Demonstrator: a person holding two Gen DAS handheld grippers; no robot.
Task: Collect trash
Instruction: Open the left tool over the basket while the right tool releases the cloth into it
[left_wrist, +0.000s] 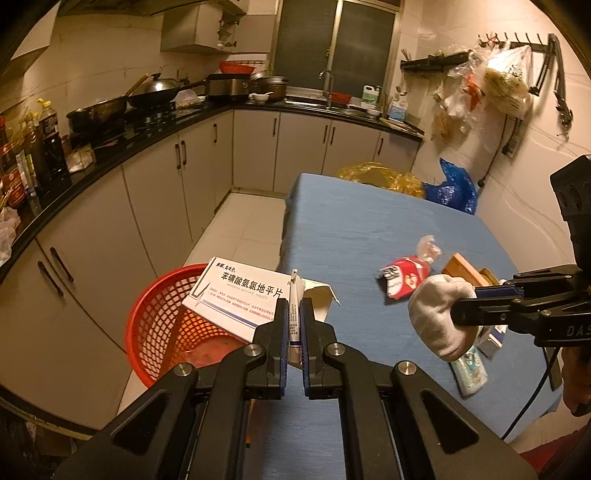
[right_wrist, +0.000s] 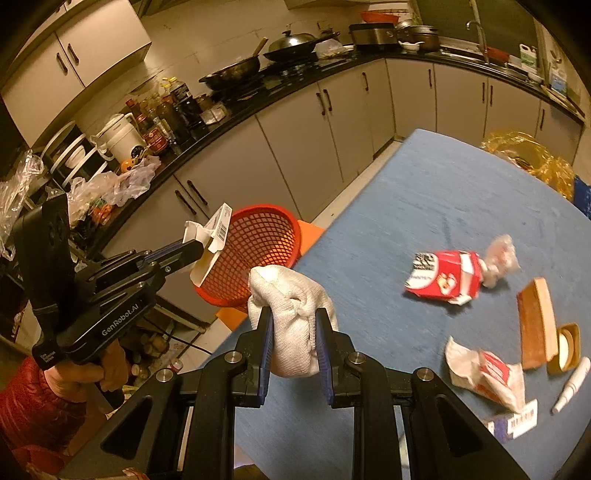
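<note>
Here, at the far left, a red mesh basket (left_wrist: 166, 325) stands on the floor beside the blue worktop (left_wrist: 369, 229). Over its rim the left gripper (left_wrist: 294, 314) has its fingers pinched narrow on the flap of a white medicine box (left_wrist: 236, 295). To the right, the right gripper (right_wrist: 293, 325) has its fingers closed on a bundled white cloth (right_wrist: 291, 302) above the worktop's near edge. Further right on the worktop lie a crumpled red-and-white wrapper (right_wrist: 443, 277), a brown wooden box (right_wrist: 535, 325), a second torn wrapper (right_wrist: 491, 376) and a small white tube (right_wrist: 570, 384).
</note>
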